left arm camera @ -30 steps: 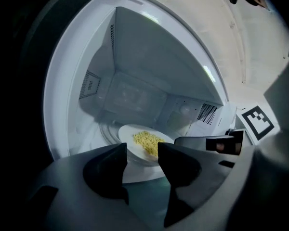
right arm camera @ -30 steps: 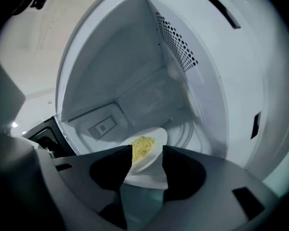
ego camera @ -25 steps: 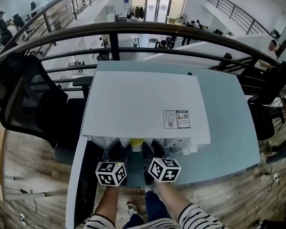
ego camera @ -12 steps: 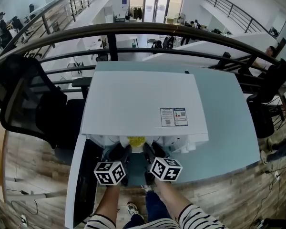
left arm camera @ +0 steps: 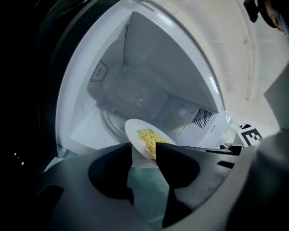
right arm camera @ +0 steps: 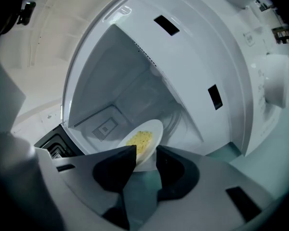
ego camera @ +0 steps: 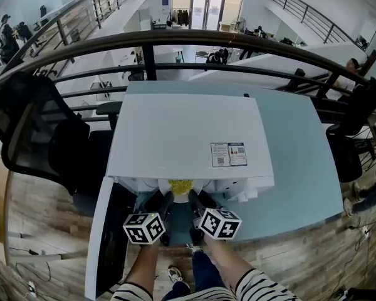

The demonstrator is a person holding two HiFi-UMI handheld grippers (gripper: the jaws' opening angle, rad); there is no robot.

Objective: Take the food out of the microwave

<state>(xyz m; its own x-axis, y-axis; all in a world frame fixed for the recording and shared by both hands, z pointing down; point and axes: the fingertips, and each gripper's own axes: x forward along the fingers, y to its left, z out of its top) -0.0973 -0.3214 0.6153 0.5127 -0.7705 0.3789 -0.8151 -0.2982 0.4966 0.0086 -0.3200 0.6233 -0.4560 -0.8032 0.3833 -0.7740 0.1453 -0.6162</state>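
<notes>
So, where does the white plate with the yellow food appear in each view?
Head view: lower centre, the plate shows just under the front edge of the microwave.
Left gripper view: lower centre, plate at the mouth of the open cavity.
Right gripper view: lower centre, plate at the cavity's mouth.
Shared landmark: the white microwave.

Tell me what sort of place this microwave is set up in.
Most likely an open-plan office, on an upper level: a dark curved metal railing overlooks a lower floor with desks and people, and a black mesh office chair stands beside the pale blue table holding the white microwave.
</notes>
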